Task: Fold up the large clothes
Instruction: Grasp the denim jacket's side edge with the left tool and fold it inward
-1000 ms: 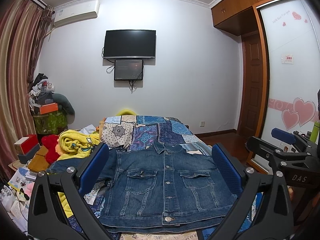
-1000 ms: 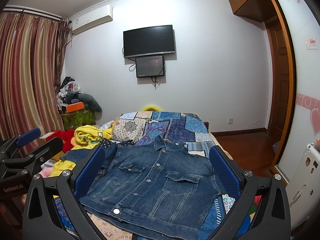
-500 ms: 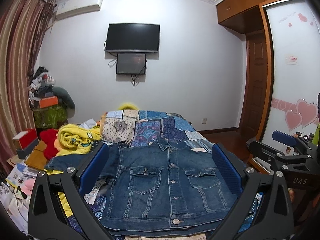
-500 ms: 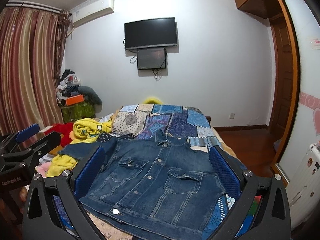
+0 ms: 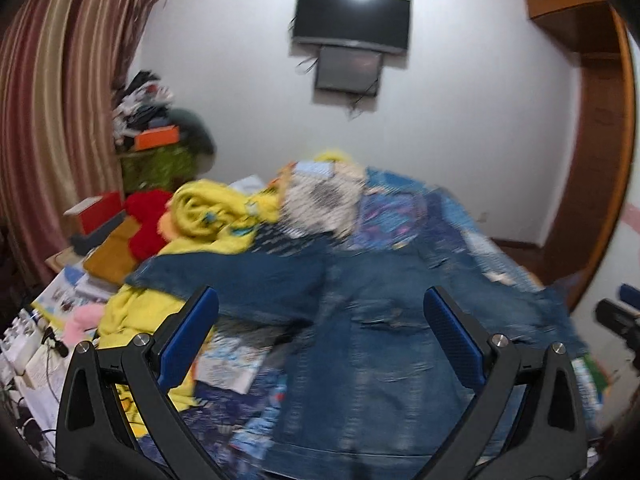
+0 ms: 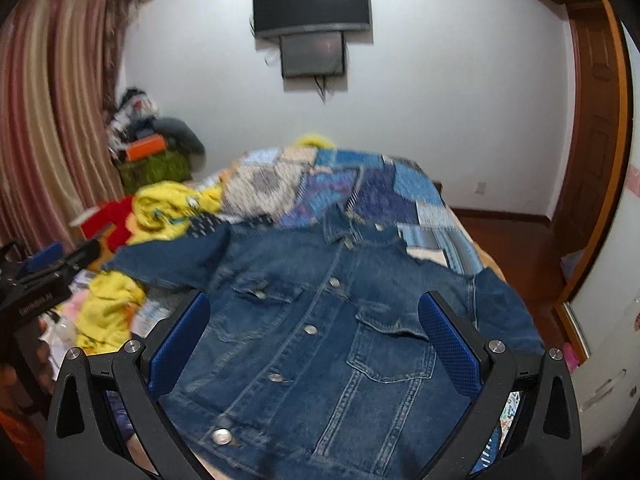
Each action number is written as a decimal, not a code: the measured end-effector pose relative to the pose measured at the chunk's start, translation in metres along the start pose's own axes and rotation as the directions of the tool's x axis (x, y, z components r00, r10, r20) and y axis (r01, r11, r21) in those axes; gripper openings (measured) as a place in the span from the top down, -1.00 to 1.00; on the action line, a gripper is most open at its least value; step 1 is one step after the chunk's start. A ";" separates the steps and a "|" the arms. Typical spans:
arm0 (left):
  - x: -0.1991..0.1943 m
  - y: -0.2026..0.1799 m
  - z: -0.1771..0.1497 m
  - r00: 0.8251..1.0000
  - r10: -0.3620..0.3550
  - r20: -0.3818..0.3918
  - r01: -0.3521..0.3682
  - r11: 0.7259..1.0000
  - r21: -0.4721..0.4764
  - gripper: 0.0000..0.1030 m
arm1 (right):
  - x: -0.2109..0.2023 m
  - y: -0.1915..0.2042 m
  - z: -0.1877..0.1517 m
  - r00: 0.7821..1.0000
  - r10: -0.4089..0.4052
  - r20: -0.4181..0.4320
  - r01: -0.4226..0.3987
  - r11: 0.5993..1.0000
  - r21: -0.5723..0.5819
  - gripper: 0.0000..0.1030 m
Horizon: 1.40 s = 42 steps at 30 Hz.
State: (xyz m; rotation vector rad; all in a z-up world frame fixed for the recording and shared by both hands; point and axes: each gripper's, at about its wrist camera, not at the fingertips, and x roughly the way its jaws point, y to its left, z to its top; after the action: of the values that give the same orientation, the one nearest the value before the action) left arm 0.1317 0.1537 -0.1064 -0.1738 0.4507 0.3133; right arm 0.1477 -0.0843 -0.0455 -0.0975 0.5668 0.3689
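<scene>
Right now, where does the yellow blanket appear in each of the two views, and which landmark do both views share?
Left wrist view: the yellow blanket lies left of centre, on the bed beside the denim jacket.
Right wrist view: the yellow blanket sits at the middle left, beyond the jacket's sleeve.
Shared landmark: the black television on the far wall.

Blue denim jacket flat on bed, buttoned, sleeves spread.

Dim indoor light, ceiling glare on the television, heavy motion blur, curved dark fisheye edges.
</scene>
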 end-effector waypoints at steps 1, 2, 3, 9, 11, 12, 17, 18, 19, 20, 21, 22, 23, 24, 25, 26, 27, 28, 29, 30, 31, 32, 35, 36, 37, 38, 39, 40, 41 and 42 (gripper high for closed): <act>0.009 0.009 -0.003 1.000 0.008 -0.018 -0.008 1.000 -0.005 -1.00 | 0.008 -0.001 -0.001 1.000 -0.019 -0.019 0.019 1.000 0.002 -1.00; 0.022 0.019 -0.007 0.999 0.021 -0.048 -0.022 1.000 -0.017 -1.00 | 0.018 -0.002 -0.002 0.998 -0.045 -0.045 0.046 0.999 0.006 -1.00; 0.036 0.032 -0.013 0.997 0.027 -0.078 -0.030 0.999 -0.038 -1.00 | 0.028 -0.004 -0.004 0.995 -0.065 -0.071 0.066 0.998 0.010 -1.00; 0.109 0.095 -0.041 0.950 -0.088 -0.298 0.027 0.979 -0.203 -1.00 | 0.071 -0.024 -0.016 0.969 -0.088 -0.231 0.104 0.993 0.059 -1.00; 0.128 0.109 -0.047 0.931 -0.128 -0.341 0.037 0.965 -0.260 -1.00 | 0.077 -0.030 -0.019 0.961 -0.085 -0.264 0.109 0.991 0.078 -1.00; 0.141 0.118 -0.050 0.919 -0.143 -0.367 0.033 0.956 -0.292 -1.00 | 0.081 -0.031 -0.019 0.959 -0.085 -0.271 0.111 0.990 0.083 -1.00; 0.185 0.142 -0.056 0.891 -0.175 -0.419 0.014 0.933 -0.360 -1.00 | 0.096 -0.038 -0.018 0.953 -0.095 -0.288 0.120 0.990 0.071 -1.00; 0.194 0.145 -0.057 0.885 -0.187 -0.427 0.015 0.927 -0.374 -1.00 | 0.099 -0.038 -0.018 0.951 -0.099 -0.292 0.124 0.990 0.065 -1.00; 0.203 0.148 -0.059 0.878 -0.202 -0.434 0.016 0.919 -0.394 -1.00 | 0.103 -0.038 -0.016 0.950 -0.101 -0.294 0.125 0.990 0.064 -1.00; 0.212 0.153 -0.061 0.869 -0.227 -0.440 0.020 0.904 -0.426 -1.00 | 0.105 -0.038 -0.016 0.950 -0.100 -0.297 0.124 0.990 0.065 -1.00; 0.222 0.158 -0.064 0.858 -0.264 -0.440 0.030 0.882 -0.471 -0.93 | 0.108 -0.037 -0.015 0.949 -0.095 -0.301 0.120 0.990 0.067 -1.00; 0.228 0.163 -0.066 0.851 -0.292 -0.436 0.042 0.865 -0.499 -0.84 | 0.109 -0.037 -0.014 0.949 -0.091 -0.303 0.117 0.991 0.068 -1.00; 0.236 0.167 -0.068 0.842 -0.330 -0.427 0.055 0.840 -0.540 -0.79 | 0.111 -0.037 -0.013 0.948 -0.088 -0.305 0.114 0.991 0.069 -1.00; 0.242 0.170 -0.069 0.836 -0.350 -0.422 0.057 0.822 -0.567 -0.72 | 0.112 -0.036 -0.013 0.948 -0.088 -0.306 0.114 0.991 0.067 -1.00; 0.247 0.173 -0.070 0.835 -0.359 -0.417 0.055 0.809 -0.586 -0.68 | 0.114 -0.035 -0.012 0.948 -0.089 -0.307 0.113 0.992 0.064 -1.00; 0.251 0.175 -0.070 0.836 -0.360 -0.413 0.051 0.802 -0.595 -0.65 | 0.115 -0.035 -0.012 0.947 -0.089 -0.308 0.113 0.992 0.061 -1.00; 0.255 0.177 -0.070 0.840 -0.360 -0.406 0.047 0.794 -0.606 -0.57 | 0.116 -0.034 -0.012 0.946 -0.091 -0.310 0.114 0.992 0.058 -1.00; 0.258 0.180 -0.069 0.842 -0.362 -0.400 0.045 0.786 -0.617 -0.46 | 0.117 -0.034 -0.012 0.945 -0.090 -0.314 0.113 0.992 0.055 -1.00; 0.261 0.181 -0.068 0.844 -0.359 -0.398 0.038 0.781 -0.623 -0.39 | 0.117 -0.034 -0.012 0.944 -0.088 -0.318 0.111 0.992 0.054 -1.00; 0.264 0.183 -0.066 0.848 -0.348 -0.400 0.026 0.780 -0.625 -0.24 | 0.118 -0.034 -0.012 0.943 -0.087 -0.320 0.109 0.993 0.054 -1.00; 0.267 0.185 -0.063 0.853 -0.329 -0.406 0.009 0.786 -0.618 -0.13 | 0.118 -0.035 -0.013 0.943 -0.085 -0.323 0.108 0.993 0.053 -1.00; 0.268 0.186 -0.061 0.858 -0.306 -0.412 -0.007 0.795 -0.606 -0.07 | 0.118 -0.035 -0.012 0.942 -0.084 -0.324 0.107 0.993 0.053 -1.00; 0.272 0.188 -0.048 0.877 -0.195 -0.439 -0.088 0.834 -0.545 0.24 | 0.117 -0.037 -0.011 0.943 -0.078 -0.323 0.103 0.993 0.058 -1.00; 0.271 0.186 -0.041 0.880 -0.137 -0.454 -0.129 0.853 -0.506 0.40 | 0.115 -0.038 -0.010 0.945 -0.074 -0.320 0.099 0.993 0.065 -1.00; 0.270 0.186 -0.036 0.879 -0.085 -0.469 -0.168 0.866 -0.470 0.61 | 0.114 -0.039 -0.009 0.946 -0.071 -0.318 0.098 0.993 0.069 -1.00; 0.269 0.182 -0.028 0.877 -0.030 -0.480 -0.205 0.880 -0.428 0.70 | 0.113 -0.040 -0.009 0.947 -0.069 -0.315 0.097 0.993 0.073 -1.00; 0.266 0.175 -0.018 0.878 0.031 -0.477 -0.235 0.897 -0.373 0.77 | 0.112 -0.042 -0.008 0.947 -0.066 -0.313 0.095 0.992 0.078 -1.00; 0.261 0.167 -0.008 0.885 0.081 -0.459 -0.251 0.913 -0.322 0.79 | 0.111 -0.043 -0.007 0.948 -0.065 -0.311 0.094 0.992 0.081 -1.00; 0.257 0.157 0.003 0.891 0.125 -0.436 -0.264 0.925 -0.274 0.80 | 0.110 -0.044 -0.007 0.949 -0.064 -0.308 0.094 0.992 0.084 -1.00; 0.251 0.145 0.016 0.900 0.169 -0.403 -0.274 0.937 -0.218 0.82 | 0.108 -0.046 -0.006 0.950 -0.063 -0.304 0.094 0.992 0.088 -1.00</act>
State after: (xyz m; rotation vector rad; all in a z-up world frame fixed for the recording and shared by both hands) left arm 0.3039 0.3581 -0.2195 -0.4572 0.8161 0.5738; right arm 0.2456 -0.0940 -0.1097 -0.0781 0.8802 0.2475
